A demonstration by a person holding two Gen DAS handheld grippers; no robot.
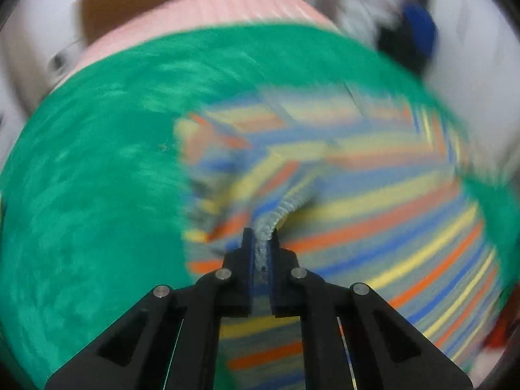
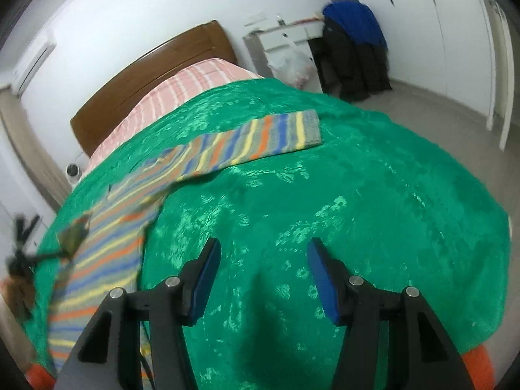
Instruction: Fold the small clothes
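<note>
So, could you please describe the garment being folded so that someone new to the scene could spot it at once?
Start at the bed with the brown headboard; a shiny green blanket covers most of it. On the blanket's left side lies the knitted striped garment, one sleeve stretched out. It is the only multicoloured thing there, banded grey, blue, yellow and orange, and the left tool pinches its edge.

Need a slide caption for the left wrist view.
Left tongs shut on a bunched fold of the striped knit garment over the green bedspread.
</note>
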